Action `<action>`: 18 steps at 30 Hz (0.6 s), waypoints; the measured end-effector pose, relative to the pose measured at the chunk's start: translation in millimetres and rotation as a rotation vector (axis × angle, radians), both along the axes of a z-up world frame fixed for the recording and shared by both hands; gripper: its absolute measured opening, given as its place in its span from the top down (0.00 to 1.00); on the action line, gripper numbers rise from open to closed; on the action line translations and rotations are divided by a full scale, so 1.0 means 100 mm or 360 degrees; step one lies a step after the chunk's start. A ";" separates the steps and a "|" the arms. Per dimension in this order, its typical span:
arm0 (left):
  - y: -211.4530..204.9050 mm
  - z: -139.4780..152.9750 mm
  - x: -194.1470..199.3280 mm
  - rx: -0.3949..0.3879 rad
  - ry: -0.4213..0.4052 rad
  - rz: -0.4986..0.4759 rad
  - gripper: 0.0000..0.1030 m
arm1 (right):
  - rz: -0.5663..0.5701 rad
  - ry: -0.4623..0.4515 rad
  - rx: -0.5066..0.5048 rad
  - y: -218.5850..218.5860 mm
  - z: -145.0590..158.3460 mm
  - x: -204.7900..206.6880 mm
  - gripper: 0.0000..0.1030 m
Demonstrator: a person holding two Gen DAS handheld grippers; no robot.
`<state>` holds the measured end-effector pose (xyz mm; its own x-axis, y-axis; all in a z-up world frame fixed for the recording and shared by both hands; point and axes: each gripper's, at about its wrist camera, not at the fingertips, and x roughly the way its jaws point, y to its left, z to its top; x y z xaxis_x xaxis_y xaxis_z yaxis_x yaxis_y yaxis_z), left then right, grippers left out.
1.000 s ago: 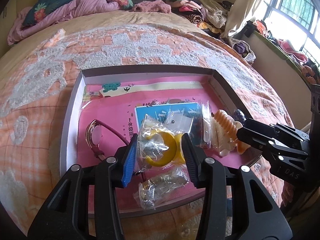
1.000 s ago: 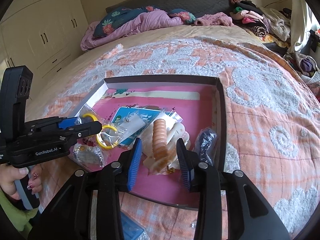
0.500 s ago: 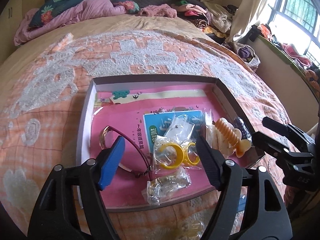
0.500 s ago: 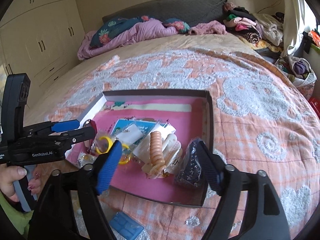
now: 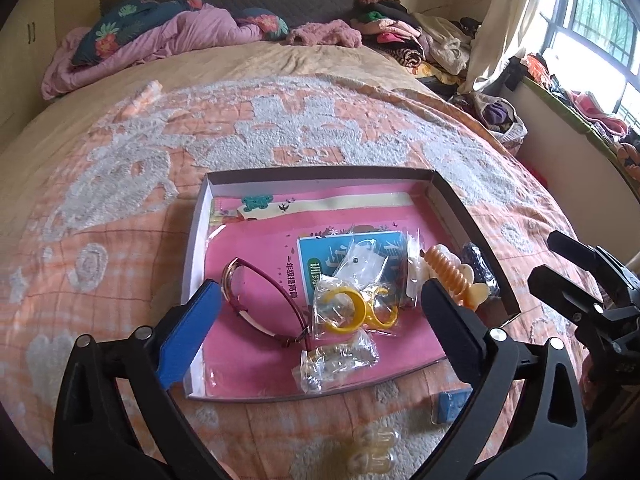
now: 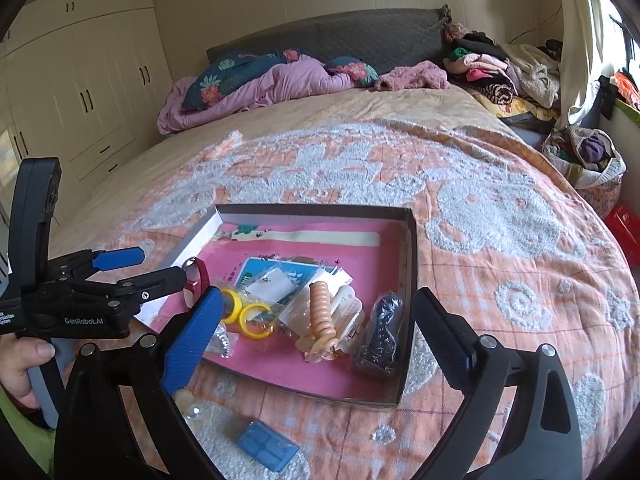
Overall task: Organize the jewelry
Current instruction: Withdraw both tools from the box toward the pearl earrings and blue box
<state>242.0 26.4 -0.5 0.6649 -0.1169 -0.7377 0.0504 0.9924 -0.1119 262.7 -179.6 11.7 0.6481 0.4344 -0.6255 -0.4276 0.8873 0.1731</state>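
A shallow box tray (image 5: 320, 173) (image 6: 412, 280) with a pink lining lies on the bed. In it lie a red-strapped watch (image 5: 260, 304), a bag of yellow rings (image 5: 352, 314) (image 6: 244, 314), a bag of silvery jewelry (image 5: 336, 360), an orange spiral hair clip (image 5: 448, 276) (image 6: 322, 316) and a dark bagged item (image 6: 380, 334). My left gripper (image 5: 316, 332) is open and empty, above the tray's near side. My right gripper (image 6: 320, 336) is open and empty, above the tray's near right part.
The tray rests on an orange and white bedspread (image 6: 500, 208). A small blue case (image 6: 268, 446) (image 5: 452, 402) and clear beads (image 5: 372, 446) lie on the bedspread in front of the tray. Pillows and piled clothes (image 6: 500, 68) lie at the head of the bed.
Both grippers opened wide and pulled back from the tray. The left one let go of the yellow ring bag, the right one let go of the orange hair clip.
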 end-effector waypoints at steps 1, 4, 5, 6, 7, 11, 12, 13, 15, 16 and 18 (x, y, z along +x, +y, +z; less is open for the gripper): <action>0.00 0.02 -0.01 0.0004 -0.0005 0.0003 0.09 | 0.0000 -0.0009 0.0003 0.00 0.03 -0.02 0.07; 0.00 0.08 -0.05 0.0018 -0.0021 0.0015 0.09 | 0.0003 -0.0033 0.0013 -0.01 0.11 -0.07 0.07; 0.00 0.10 -0.07 0.0018 -0.0027 0.0017 0.09 | 0.0002 -0.0040 0.0015 -0.02 0.13 -0.09 0.07; 0.00 0.13 -0.10 0.0019 -0.0036 0.0020 0.09 | 0.0003 -0.0048 0.0019 -0.02 0.15 -0.11 0.07; 0.00 0.15 -0.12 0.0020 -0.0043 0.0021 0.09 | 0.0006 -0.0057 0.0024 -0.02 0.18 -0.14 0.07; -0.02 0.25 -0.21 0.0023 -0.0078 0.0023 0.09 | 0.0012 -0.0087 0.0031 -0.03 0.26 -0.23 0.07; -0.02 0.27 -0.23 0.0023 -0.0084 0.0024 0.09 | 0.0014 -0.0097 0.0033 -0.03 0.29 -0.26 0.07; -0.02 0.29 -0.26 0.0022 -0.0093 0.0024 0.09 | 0.0014 -0.0108 0.0036 -0.03 0.32 -0.29 0.07; -0.03 0.33 -0.31 0.0030 -0.0114 0.0029 0.09 | 0.0014 -0.0121 0.0042 -0.04 0.36 -0.33 0.07; -0.04 0.34 -0.33 0.0035 -0.0120 0.0032 0.09 | 0.0013 -0.0132 0.0047 -0.04 0.39 -0.36 0.07; -0.04 0.39 -0.39 0.0020 -0.0135 0.0028 0.09 | 0.0012 -0.0146 0.0053 -0.05 0.43 -0.40 0.07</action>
